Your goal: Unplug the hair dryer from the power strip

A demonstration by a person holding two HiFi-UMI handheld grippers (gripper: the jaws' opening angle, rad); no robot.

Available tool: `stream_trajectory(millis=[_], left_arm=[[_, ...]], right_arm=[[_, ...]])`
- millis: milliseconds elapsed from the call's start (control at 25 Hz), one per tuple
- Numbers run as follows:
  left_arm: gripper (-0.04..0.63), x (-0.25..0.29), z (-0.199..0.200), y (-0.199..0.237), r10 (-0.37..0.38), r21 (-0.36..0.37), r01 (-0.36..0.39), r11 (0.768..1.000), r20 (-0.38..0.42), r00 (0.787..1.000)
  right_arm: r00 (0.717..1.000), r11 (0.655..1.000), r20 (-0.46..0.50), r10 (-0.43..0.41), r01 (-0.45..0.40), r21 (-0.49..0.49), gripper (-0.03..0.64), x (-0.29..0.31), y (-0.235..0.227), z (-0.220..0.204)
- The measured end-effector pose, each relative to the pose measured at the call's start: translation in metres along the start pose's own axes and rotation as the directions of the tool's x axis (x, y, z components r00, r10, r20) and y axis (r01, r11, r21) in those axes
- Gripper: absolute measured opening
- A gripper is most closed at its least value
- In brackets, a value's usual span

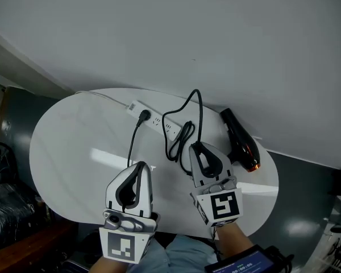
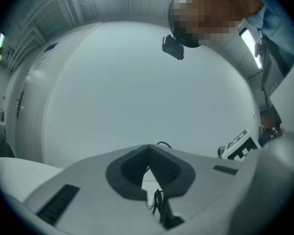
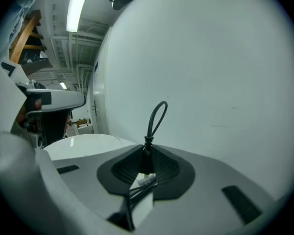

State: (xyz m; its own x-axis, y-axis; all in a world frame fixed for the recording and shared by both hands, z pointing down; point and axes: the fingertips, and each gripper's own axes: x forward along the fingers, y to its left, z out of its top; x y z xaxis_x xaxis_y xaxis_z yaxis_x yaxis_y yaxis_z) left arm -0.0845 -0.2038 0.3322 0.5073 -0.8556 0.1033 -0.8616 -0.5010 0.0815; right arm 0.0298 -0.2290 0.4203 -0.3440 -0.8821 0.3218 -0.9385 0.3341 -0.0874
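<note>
A white power strip (image 1: 153, 120) lies at the back of the white oval table (image 1: 74, 152), with a black plug (image 1: 143, 117) standing in it. The black hair dryer (image 1: 240, 140) lies at the right, its cable (image 1: 182, 141) partly bundled mid-table. My right gripper (image 1: 200, 148) is shut on that cable; a tied loop (image 3: 156, 119) rises from its tips (image 3: 146, 153). My left gripper (image 1: 138, 166) has its jaws together (image 2: 147, 150). The plug's lead runs down to its tip; whether the lead is pinched there is hidden.
A pale wall stands just behind the table. Dark floor and clutter (image 1: 5, 175) lie off the table's left edge. A screen device (image 1: 244, 263) sits near my right arm. The right gripper's marker cube (image 2: 240, 143) shows beside the left one.
</note>
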Motion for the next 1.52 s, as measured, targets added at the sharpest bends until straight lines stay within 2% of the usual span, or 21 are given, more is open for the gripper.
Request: stream_trajectory(millis=[120,240,360,440,560,800,920,1160,1280,1520], left_arm=[[-0.002,-0.016,0.006,-0.015,-0.018,0.008,0.018,1.000,0.013,1.000],[-0.002,-0.032,0.010,-0.028,-0.030,0.024,0.030,0.999,0.026,0.999],[-0.002,-0.046,0.013,-0.040,-0.033,0.034,0.032,0.999,0.040,0.999],[-0.002,-0.058,0.019,-0.049,-0.039,0.043,0.036,0.998,0.058,0.998],[-0.002,-0.076,0.036,-0.059,-0.054,0.080,0.045,0.996,0.116,0.992],[-0.002,-0.104,0.074,-0.071,-0.054,0.135,0.025,0.991,0.222,0.974],[-0.002,-0.116,0.096,-0.074,-0.053,0.148,0.014,0.989,0.264,0.963],[-0.002,-0.143,0.124,-0.071,-0.013,0.179,-0.044,0.983,0.303,0.953],[-0.002,-0.154,0.129,-0.071,0.006,0.191,-0.071,0.979,0.320,0.947],[-0.002,-0.170,0.130,-0.070,0.041,0.140,-0.092,0.986,0.331,0.943]], right_arm=[[0.998,0.998,-0.055,-0.018,0.021,0.052,0.051,-0.025,-0.001,-0.024],[0.994,0.998,-0.103,-0.039,0.044,0.049,0.053,-0.044,0.001,-0.041],[0.995,0.998,-0.092,-0.048,0.052,0.041,0.088,-0.060,0.007,-0.043],[0.997,0.998,-0.070,-0.043,0.046,0.038,0.115,-0.074,0.013,-0.039],[0.999,0.999,-0.029,-0.038,0.039,0.025,0.117,-0.093,0.024,-0.025],[0.995,1.000,0.103,-0.005,0.007,-0.017,0.115,-0.128,0.048,0.028],[0.982,0.999,0.191,0.011,-0.002,-0.047,0.111,-0.147,0.061,0.066],[0.938,0.991,0.344,0.040,0.005,-0.130,0.034,-0.185,0.091,0.125],[0.924,0.989,0.378,0.052,0.005,-0.149,0.012,-0.197,0.102,0.137],[0.914,0.981,0.397,0.085,-0.006,-0.196,0.002,-0.209,0.122,0.141]])
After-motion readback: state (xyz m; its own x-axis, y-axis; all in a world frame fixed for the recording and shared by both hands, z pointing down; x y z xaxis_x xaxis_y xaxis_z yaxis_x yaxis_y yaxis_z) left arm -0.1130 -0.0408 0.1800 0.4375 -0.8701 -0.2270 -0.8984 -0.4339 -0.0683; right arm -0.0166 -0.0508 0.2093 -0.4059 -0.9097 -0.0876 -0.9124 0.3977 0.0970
